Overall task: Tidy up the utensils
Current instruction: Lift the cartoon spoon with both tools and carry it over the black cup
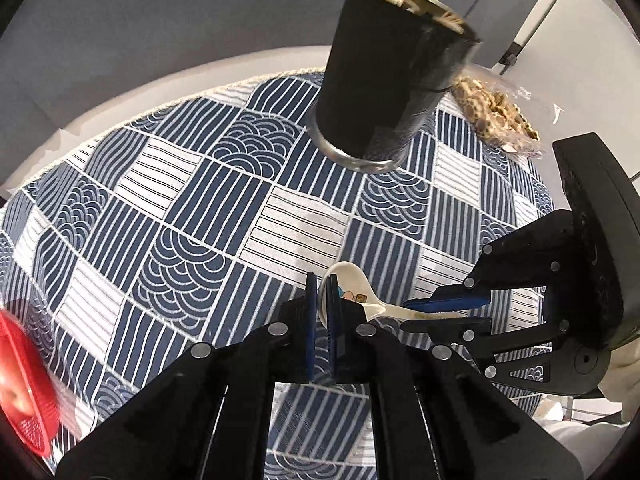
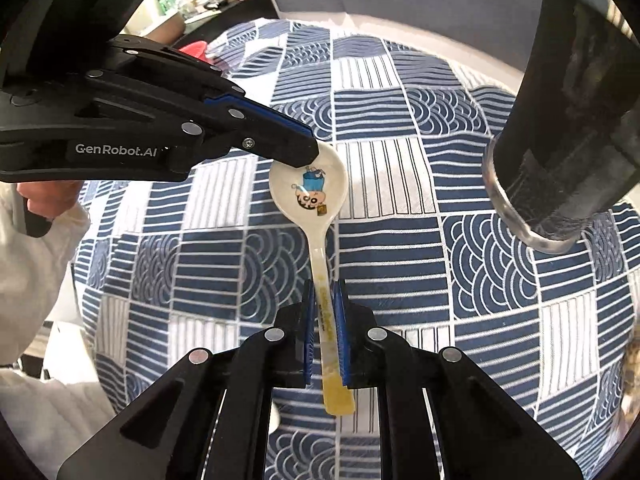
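Right gripper (image 2: 323, 312) pinches the handle of the ceramic spoon (image 2: 310, 196) while the left gripper (image 1: 322, 300) nips its bowl, above the blue patterned tablecloth (image 1: 200, 216); the spoon seems not yet stowed in the black utensil holder (image 1: 394, 76) at 1 o'clock, with room clutter at 11 o'clock behind.

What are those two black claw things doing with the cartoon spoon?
A person holds a gripper in each hand, and both are on the same white ceramic spoon with a cartoon boy in its bowl. The right gripper is closed on the spoon's handle, and the left gripper pinches the rim of its bowl. The spoon is over the blue patterned tablecloth. A black utensil holder with wooden sticks in it stands farther back, probably where the spoon goes next.
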Tool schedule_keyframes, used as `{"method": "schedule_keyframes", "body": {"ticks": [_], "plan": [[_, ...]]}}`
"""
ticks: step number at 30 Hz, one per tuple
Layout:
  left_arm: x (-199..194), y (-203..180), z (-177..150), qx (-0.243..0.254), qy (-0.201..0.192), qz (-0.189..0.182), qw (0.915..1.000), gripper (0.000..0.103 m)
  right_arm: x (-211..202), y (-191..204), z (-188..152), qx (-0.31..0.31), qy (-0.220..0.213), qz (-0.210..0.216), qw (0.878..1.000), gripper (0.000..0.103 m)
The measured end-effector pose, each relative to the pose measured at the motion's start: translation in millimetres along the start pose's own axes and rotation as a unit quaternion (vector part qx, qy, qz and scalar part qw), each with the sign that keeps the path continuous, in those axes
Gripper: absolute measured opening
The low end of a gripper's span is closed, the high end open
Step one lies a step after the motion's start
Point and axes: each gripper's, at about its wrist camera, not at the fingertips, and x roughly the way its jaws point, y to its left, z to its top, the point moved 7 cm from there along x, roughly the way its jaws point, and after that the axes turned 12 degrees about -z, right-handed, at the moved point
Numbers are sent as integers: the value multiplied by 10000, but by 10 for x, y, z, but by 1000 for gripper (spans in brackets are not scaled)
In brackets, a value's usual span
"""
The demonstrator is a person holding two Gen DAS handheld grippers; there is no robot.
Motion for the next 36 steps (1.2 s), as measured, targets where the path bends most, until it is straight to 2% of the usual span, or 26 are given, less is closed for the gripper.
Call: {"method": "schedule_keyframes", "body": {"ticks": [9,19,29,36], "plan": [[-488,-392,53,202,-336,429,9983,5,-536,17,-7,-104,-457,8,9989,10],[-1032,-954,162,431,-791,920,9917,5,-1188,-43,-7,-406,-1139,-169,9925,10],[-1317,-1506,326,784,-1162,1237,9824,5,-1684,-217,-81,-418,-1736,-402,9831,10],[-1463,-1683,581,1000,-1284,1368,9771,5,-1877,-409,66,-407,-2004,-531,9774,10]]}}
